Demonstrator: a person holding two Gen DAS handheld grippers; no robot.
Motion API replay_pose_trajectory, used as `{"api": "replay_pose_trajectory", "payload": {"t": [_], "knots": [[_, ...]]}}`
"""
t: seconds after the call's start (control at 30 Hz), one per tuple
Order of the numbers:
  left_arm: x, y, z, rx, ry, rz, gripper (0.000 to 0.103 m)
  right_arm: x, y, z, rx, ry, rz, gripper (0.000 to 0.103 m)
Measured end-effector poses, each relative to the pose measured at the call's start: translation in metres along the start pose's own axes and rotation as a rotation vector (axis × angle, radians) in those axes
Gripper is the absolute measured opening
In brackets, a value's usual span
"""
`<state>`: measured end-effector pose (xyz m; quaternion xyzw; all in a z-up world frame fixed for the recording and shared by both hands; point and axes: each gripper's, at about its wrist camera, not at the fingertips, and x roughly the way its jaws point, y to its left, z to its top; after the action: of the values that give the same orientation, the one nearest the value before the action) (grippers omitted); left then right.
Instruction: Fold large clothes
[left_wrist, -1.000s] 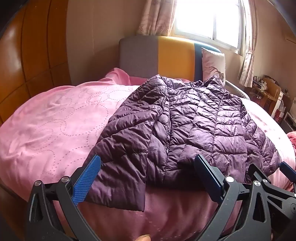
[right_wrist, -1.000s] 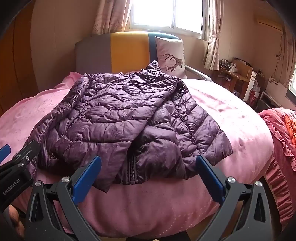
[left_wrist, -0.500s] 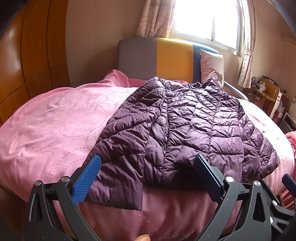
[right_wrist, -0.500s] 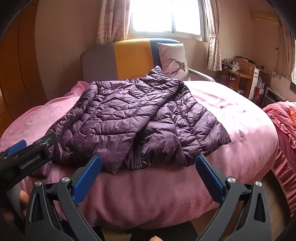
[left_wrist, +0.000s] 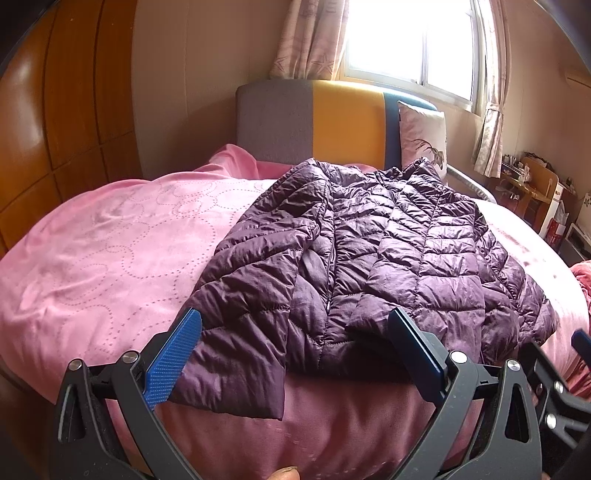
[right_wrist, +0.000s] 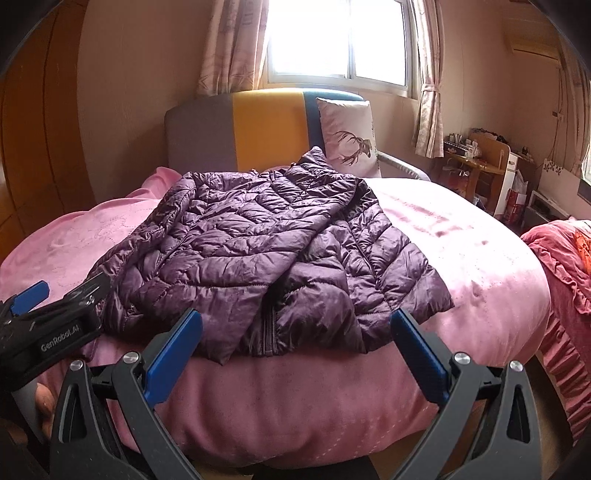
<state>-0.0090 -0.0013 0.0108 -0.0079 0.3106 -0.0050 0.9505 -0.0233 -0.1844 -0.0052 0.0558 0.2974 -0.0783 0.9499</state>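
**2 open grippers back off from the jacket**

Both grippers have drawn back toward the foot of the bed over the last second, so the purple quilted puffer jacket (left_wrist: 369, 258) now sits farther from each camera. It lies front up on the pink bedspread (left_wrist: 110, 251), collar toward the headboard (right_wrist: 258, 125), both sleeves folded in across the chest. The left gripper (left_wrist: 295, 354) and right gripper (right_wrist: 295, 350) each stand with jaws spread wide, holding nothing and clear of the cloth. Judged from this, the sleeve folds are done; what remains is likely gripping the hem and folding it up toward the collar.
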Motion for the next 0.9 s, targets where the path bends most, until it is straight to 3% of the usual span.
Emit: {"api": "replay_pose_trajectory", "payload": {"t": [0.9], "knots": [[0.003, 0.005, -0.003, -0.025, 0.013, -0.004, 0.099, 0.001, 0.015, 0.001, -0.034, -0.029, 0.014, 0.101]]}}
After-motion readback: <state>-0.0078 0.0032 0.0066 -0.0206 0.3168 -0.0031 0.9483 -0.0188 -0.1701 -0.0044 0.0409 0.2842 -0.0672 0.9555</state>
